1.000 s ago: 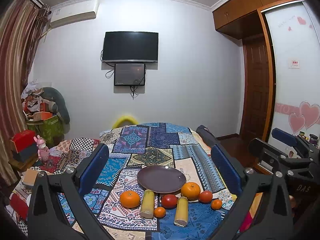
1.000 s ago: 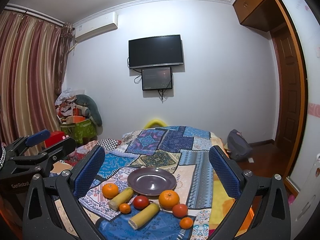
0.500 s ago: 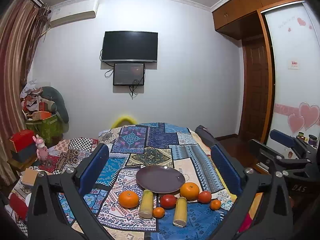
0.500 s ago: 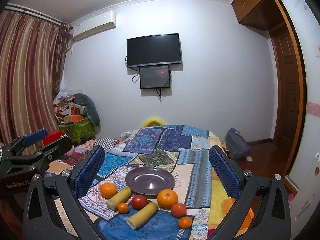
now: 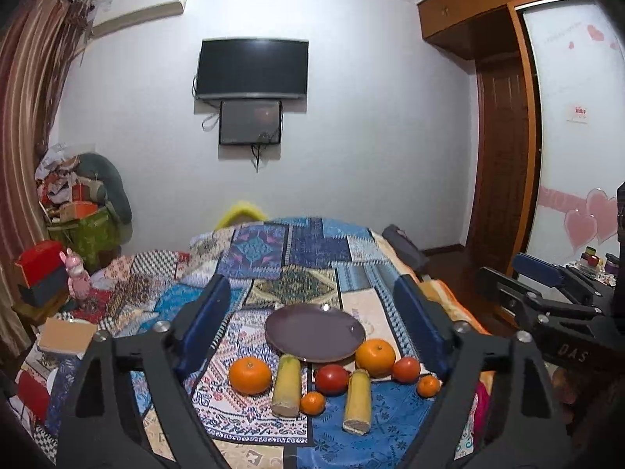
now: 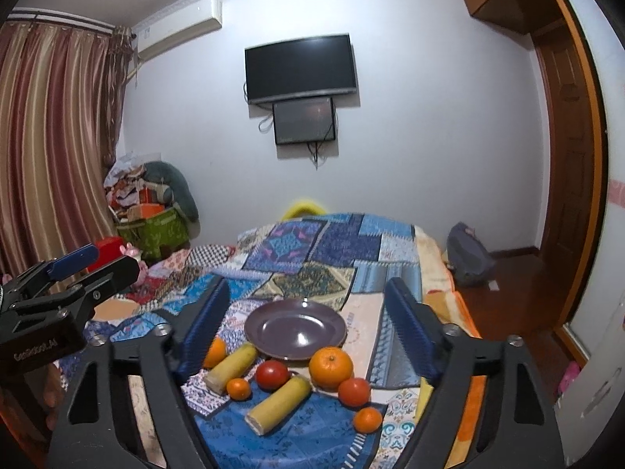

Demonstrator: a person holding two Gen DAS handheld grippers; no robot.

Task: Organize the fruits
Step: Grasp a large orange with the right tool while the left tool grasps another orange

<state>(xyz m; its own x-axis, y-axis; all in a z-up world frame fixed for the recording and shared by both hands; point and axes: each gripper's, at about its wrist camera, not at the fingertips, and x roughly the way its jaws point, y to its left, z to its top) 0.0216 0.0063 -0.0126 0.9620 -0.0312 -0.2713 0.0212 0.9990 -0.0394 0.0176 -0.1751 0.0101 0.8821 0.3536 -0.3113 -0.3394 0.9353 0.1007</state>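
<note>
A dark purple plate [image 5: 315, 331] [image 6: 295, 329] lies bare on a patchwork cloth. In front of it lie two large oranges [image 5: 250, 375] [image 6: 331, 366], two tomatoes [image 5: 331, 379] [image 6: 272, 375], two small tangerines [image 5: 312, 403] [image 6: 367, 419] and two yellow corn pieces [image 5: 287, 385] [image 6: 279, 402]. My left gripper [image 5: 312, 320] is open and empty, held above and behind the fruit. My right gripper [image 6: 304, 312] is open and empty too, above the row. Each gripper shows at the edge of the other's view.
The patchwork cloth [image 5: 297, 258] covers a bed or table that runs toward the far wall. Clutter and boxes [image 5: 74, 211] stand at the left, a wardrobe and a door [image 5: 500, 148] at the right. A bag [image 6: 468, 262] lies on the floor at the right.
Both grippers have dipped and moved a little closer to the fruit. Their jaws stay open and the fruit has not moved.
</note>
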